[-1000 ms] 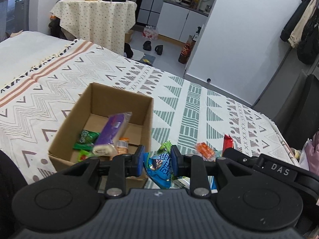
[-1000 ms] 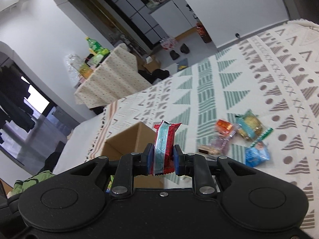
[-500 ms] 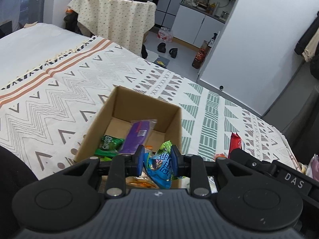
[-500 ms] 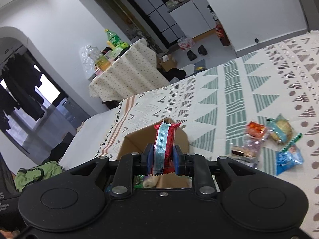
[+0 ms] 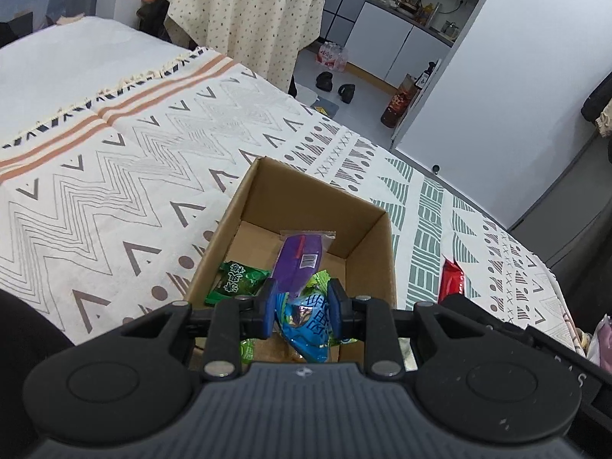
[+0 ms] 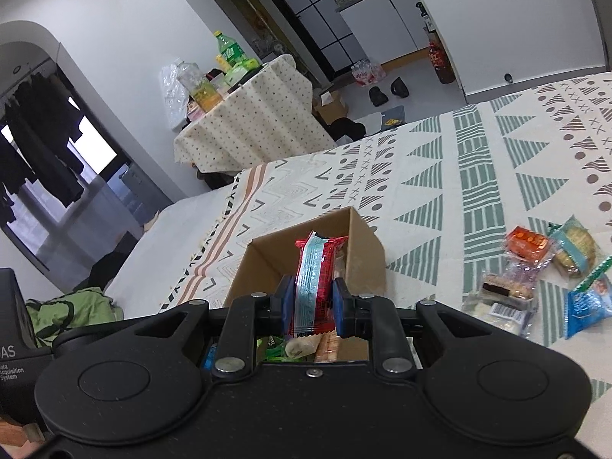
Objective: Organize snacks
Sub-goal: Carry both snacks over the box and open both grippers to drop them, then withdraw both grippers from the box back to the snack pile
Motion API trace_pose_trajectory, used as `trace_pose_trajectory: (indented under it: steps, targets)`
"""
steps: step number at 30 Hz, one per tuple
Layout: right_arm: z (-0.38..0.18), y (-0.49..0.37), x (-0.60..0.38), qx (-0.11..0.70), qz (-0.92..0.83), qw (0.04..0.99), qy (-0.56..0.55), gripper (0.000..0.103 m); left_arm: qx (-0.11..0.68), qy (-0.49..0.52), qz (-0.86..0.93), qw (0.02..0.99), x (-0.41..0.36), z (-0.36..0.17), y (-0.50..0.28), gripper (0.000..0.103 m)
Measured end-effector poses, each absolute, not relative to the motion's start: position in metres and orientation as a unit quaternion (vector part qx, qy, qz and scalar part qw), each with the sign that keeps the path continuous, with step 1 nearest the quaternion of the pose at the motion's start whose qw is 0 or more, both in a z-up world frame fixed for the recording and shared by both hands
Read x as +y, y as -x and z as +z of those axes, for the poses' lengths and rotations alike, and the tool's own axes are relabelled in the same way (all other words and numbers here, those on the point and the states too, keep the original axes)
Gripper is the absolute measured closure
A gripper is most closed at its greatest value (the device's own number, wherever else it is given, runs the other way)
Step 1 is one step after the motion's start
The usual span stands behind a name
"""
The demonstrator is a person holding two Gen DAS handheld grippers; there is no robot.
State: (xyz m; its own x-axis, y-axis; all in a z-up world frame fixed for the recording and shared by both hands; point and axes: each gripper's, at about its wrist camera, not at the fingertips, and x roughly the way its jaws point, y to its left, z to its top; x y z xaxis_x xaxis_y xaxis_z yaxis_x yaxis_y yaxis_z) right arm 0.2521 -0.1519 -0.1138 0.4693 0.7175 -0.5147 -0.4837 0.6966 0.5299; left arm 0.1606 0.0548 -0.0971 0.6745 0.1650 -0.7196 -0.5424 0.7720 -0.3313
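The left gripper [image 5: 302,311] has its jaws clamped on a blue snack packet [image 5: 306,323], shiny, with white characters printed on it and a green crimped edge at the top. It hangs over the near part of the open cardboard box [image 5: 376,229], which stands on the bed [image 5: 114,160] with its patterned cover.

Inside the box lie a long purple packet [image 5: 300,258] with a white barcode label, leaning toward the far wall, and just beside it on the left a green packet [image 5: 235,281] with white characters.

The right gripper [image 6: 313,302] has its jaws closed on a red snack bar [image 6: 313,287], held upright, with a pale blue and white stripe along its length. It is above the near edge of the same box.

To the right of the box, well apart from it, more snacks lie on the bed: an orange packet [image 6: 528,243], a clear packet with a dark-filled cake [image 6: 505,294], a round biscuit in a teal-edged wrapper [image 6: 577,250] and a small blue bag [image 6: 587,302].
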Motion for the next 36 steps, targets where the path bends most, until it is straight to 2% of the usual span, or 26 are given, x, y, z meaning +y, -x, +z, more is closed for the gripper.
trace_pose_trajectory:
  steps: [6,11,13,14,16,20,23,27,29,34,36]
  targets:
    - [-0.124,-0.255,-0.135,0.385,0.357,0.839,-0.142,0.082,0.362,0.298,0.200,0.861,0.074,-0.108,-0.161,0.071]
    - [-0.125,-0.256,-0.126,0.385,0.357,0.840,-0.138,0.082,0.360,0.301,0.209,0.858,0.086,-0.106,-0.159,0.048]
    - [-0.124,-0.256,-0.123,0.383,0.362,0.839,-0.139,0.080,0.359,0.301,0.212,0.858,0.089,-0.105,-0.158,0.044]
    - [-0.125,-0.257,-0.122,0.384,0.363,0.837,-0.139,0.074,0.360,0.301,0.212,0.857,0.090,-0.104,-0.158,0.043]
    - [-0.124,-0.256,-0.123,0.382,0.360,0.839,-0.142,0.072,0.362,0.301,0.212,0.856,0.092,-0.104,-0.158,0.040]
    - [-0.121,-0.257,-0.131,0.384,0.350,0.842,-0.148,0.072,0.364,0.296,0.220,0.855,0.092,-0.102,-0.156,0.028]
    - [-0.120,-0.258,-0.138,0.390,0.338,0.844,-0.149,0.070,0.364,0.294,0.223,0.855,0.091,-0.099,-0.155,0.025]
    - [-0.118,-0.258,-0.148,0.398,0.323,0.846,-0.146,0.058,0.368,0.287,0.219,0.857,0.086,-0.096,-0.154,0.023]
    - [-0.117,-0.257,-0.154,0.403,0.318,0.846,-0.143,0.053,0.369,0.282,0.217,0.859,0.081,-0.094,-0.154,0.019]
    - [-0.115,-0.258,-0.178,0.413,0.289,0.851,-0.144,0.047,0.372,0.268,0.208,0.864,0.065,-0.092,-0.157,0.017]
    - [-0.115,-0.258,-0.191,0.415,0.278,0.853,-0.150,0.041,0.373,0.263,0.203,0.866,0.058,-0.091,-0.159,0.016]
